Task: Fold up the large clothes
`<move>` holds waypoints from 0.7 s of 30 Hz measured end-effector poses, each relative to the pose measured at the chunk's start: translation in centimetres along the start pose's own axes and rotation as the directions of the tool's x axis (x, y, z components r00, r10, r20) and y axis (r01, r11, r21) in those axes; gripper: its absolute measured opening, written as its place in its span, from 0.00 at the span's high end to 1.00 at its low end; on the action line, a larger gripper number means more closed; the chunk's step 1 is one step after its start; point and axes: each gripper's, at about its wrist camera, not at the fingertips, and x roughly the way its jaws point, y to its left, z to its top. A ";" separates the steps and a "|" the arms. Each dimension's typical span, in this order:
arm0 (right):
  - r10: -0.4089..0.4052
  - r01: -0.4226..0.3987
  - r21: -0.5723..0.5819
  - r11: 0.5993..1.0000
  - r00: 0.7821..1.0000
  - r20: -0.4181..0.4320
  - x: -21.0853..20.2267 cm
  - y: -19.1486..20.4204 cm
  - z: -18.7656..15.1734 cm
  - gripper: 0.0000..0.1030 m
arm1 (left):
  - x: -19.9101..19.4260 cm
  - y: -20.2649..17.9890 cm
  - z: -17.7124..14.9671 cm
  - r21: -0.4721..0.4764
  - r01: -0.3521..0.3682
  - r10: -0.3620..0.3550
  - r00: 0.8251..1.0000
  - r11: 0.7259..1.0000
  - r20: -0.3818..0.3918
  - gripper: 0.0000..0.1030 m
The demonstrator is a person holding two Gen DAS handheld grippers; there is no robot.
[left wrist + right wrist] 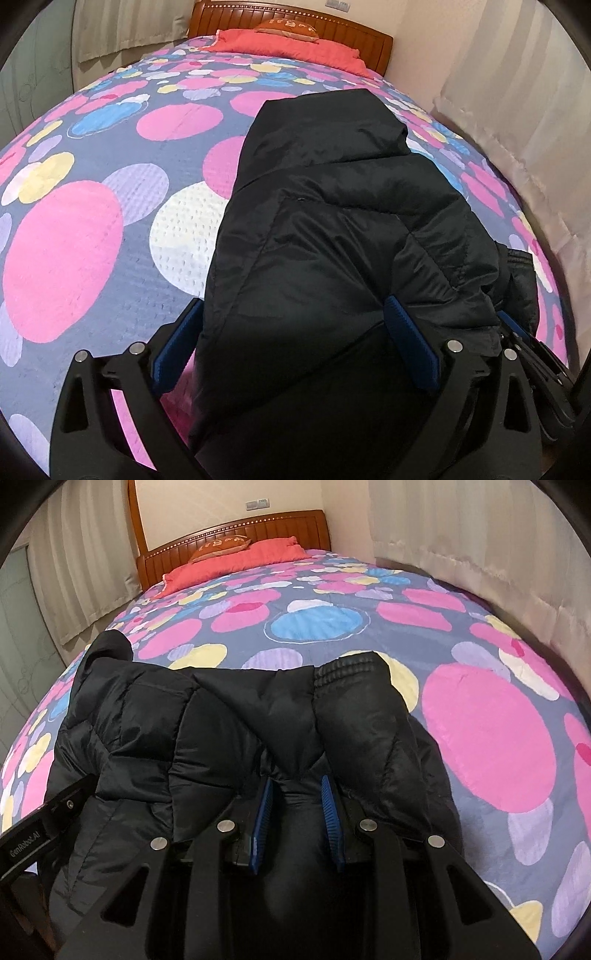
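Looking along both tongs, we see the black jacket (332, 221) on the bed (92, 221): left tongs (291, 332) spread wide around it, right tongs (297, 805) pinching a fold.

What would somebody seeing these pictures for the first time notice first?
A bulky black puffer jacket fills the near foreground, lying on a bedspread of big pink, blue and yellow circles. The right gripper pinches a fold of the jacket between its blue pads, while the left gripper stands wide with jacket fabric bulging between its fingers. At the far end, a red pillow lies against a wooden headboard.
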 end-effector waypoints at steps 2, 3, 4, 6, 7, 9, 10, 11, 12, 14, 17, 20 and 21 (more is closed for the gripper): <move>0.001 -0.001 0.006 1.000 1.000 0.000 0.2 -0.1 -0.1 0.74 | 0.3 -0.1 -0.1 0.003 -0.005 0.005 1.000 1.000 0.001 0.06; 0.003 -0.003 0.009 1.000 1.000 0.001 0.4 -0.2 -0.1 0.74 | 0.4 -0.1 -0.1 0.002 -0.004 0.004 1.000 1.000 -0.001 0.06; 0.003 -0.003 0.011 1.000 1.000 0.001 0.5 -0.3 -0.1 0.74 | 0.6 -0.1 -0.1 0.003 -0.005 0.005 1.000 1.000 -0.002 0.06; 0.001 -0.001 0.014 1.000 1.000 0.006 0.6 -0.3 -0.3 0.74 | 0.9 -0.1 -0.1 0.003 -0.004 0.004 1.000 1.000 -0.005 0.06; -0.001 0.001 0.014 1.000 1.000 0.008 0.6 -0.2 -0.3 0.74 | 1.0 -0.1 -0.1 0.004 -0.006 0.006 1.000 1.000 -0.005 0.05; -0.002 0.002 0.013 1.000 1.000 0.009 0.7 -0.3 -0.3 0.74 | 1.1 -0.1 -0.1 0.005 -0.008 0.008 1.000 1.000 -0.006 0.05; -0.003 0.003 0.014 1.000 1.000 0.009 0.7 -0.3 -0.2 0.74 | 1.2 -0.1 -0.1 0.005 -0.009 0.009 1.000 1.000 -0.007 0.05; -0.003 0.003 0.014 1.000 1.000 0.011 0.7 -0.3 -0.2 0.74 | 1.2 -0.1 -0.1 0.005 -0.009 0.009 1.000 1.000 -0.006 0.05; -0.004 0.004 0.014 1.000 1.000 0.012 0.8 -0.3 -0.2 0.74 | 1.3 -0.2 -0.2 0.005 -0.010 0.010 1.000 1.000 -0.006 0.05; -0.005 0.005 0.012 1.000 1.000 0.012 0.8 -0.3 -0.2 0.74 | 1.2 -0.2 -0.2 0.006 -0.013 0.013 1.000 1.000 -0.003 0.05; -0.008 0.007 0.013 1.000 1.000 0.019 0.7 -0.4 -0.3 0.74 | 1.3 -0.3 -0.2 0.006 -0.015 0.015 1.000 1.000 0.003 0.05; -0.012 0.012 0.014 1.000 0.999 0.031 0.7 -0.3 -0.5 0.74 | 1.4 -0.2 -0.4 0.004 -0.015 0.015 1.000 1.000 0.013 0.05; -0.014 0.014 0.014 1.000 0.999 0.035 0.8 -0.3 -0.5 0.74 | 1.5 -0.2 -0.5 0.004 -0.016 0.016 1.000 1.000 0.015 0.05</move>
